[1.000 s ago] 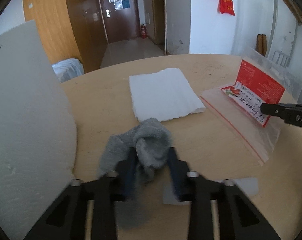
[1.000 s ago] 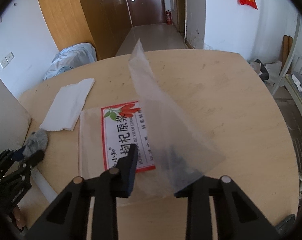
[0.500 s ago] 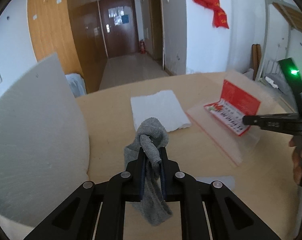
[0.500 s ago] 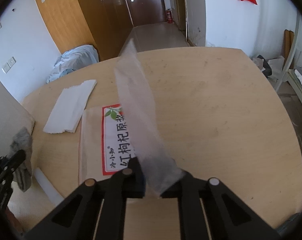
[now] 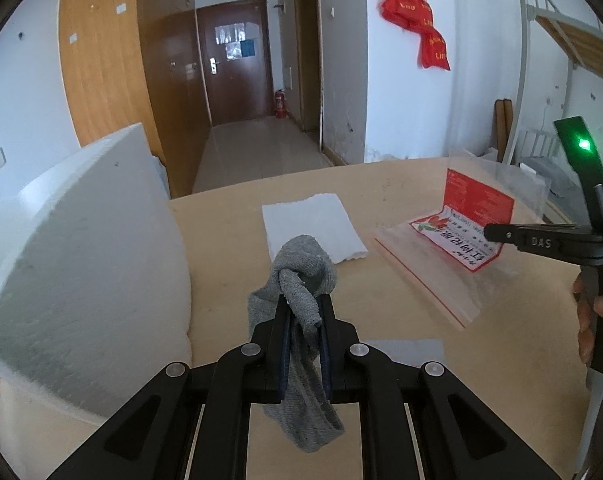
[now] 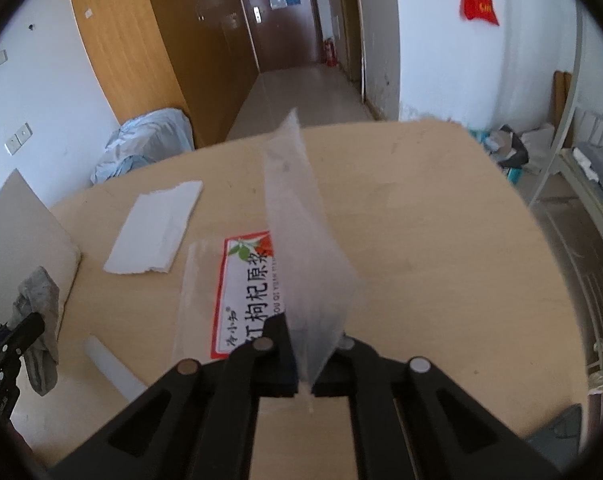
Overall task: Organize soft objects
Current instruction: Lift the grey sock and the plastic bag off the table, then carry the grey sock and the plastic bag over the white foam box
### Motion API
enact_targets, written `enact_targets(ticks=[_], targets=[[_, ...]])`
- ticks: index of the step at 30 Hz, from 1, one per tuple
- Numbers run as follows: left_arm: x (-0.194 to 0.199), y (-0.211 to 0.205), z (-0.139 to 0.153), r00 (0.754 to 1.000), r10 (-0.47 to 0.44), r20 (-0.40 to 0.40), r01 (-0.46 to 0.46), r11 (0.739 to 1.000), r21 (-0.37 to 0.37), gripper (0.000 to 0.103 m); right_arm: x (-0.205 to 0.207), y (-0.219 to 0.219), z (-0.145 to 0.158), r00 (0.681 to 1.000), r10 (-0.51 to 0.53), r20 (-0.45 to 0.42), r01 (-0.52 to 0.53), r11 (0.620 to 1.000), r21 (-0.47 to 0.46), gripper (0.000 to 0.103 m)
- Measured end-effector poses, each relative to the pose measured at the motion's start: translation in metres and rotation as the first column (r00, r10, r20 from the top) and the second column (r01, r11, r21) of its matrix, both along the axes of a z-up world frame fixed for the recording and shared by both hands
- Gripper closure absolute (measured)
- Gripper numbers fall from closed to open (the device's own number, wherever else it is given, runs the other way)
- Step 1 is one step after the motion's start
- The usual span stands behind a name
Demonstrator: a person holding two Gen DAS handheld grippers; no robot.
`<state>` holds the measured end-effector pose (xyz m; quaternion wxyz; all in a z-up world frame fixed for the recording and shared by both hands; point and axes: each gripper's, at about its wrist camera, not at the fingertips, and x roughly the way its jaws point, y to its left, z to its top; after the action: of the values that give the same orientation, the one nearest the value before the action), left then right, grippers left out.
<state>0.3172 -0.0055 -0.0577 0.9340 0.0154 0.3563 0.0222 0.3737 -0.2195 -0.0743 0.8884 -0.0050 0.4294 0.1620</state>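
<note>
The left gripper (image 5: 303, 312) has its fingers (image 5: 282, 344) pressed together on a grey sock (image 5: 301, 280), which bunches in a knot above the tips and hangs limp below them, clear of the light wooden desk (image 5: 221, 248); in the right wrist view the same sock (image 6: 37, 312) dangles at the far left edge beside the left gripper (image 6: 33, 322). The right gripper (image 6: 301, 344) has its fingers (image 6: 279, 340) closed on the upper flap of a clear zip bag (image 6: 301, 248), so that flap stands up like a thin sheet while the lower side lies flat on the desk (image 6: 421, 208) with a red and white printed label (image 6: 249, 292) showing through. From the left wrist view the zip bag (image 5: 433, 268) sits to the right of the sock, its mouth with a red seal line facing the left gripper, and the right gripper (image 5: 491, 232) reaches in from the right edge, a hand (image 5: 589, 312) partly visible on its handle. A folded white paper towel (image 5: 313, 228) lies flat on the desk just behind the sock and near the bag, not touching it. A large white foam board (image 5: 81, 264) stands on the left side of the desk. A pale flat strip (image 5: 405, 350) lies on the desk near the left gripper, possibly plastic, though the view is too poor to tell
</note>
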Motion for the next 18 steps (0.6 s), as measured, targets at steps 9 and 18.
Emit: enact_targets(ticks=[9,18], targets=[[-0.022,-0.002,0.012,0.999,0.000,0.039,0.000,1.000,-0.010,0.090,-0.030,0.003,0.023,0.997,0.001,0.072,0.000,1.000,-0.007,0.098],[-0.049,-0.002,0.028,0.997,0.007,0.078,-0.006,1.000,-0.018,0.090,-0.066,0.008,0.051,0.987,0.020,0.157,-0.020,1.000,-0.001,0.098]])
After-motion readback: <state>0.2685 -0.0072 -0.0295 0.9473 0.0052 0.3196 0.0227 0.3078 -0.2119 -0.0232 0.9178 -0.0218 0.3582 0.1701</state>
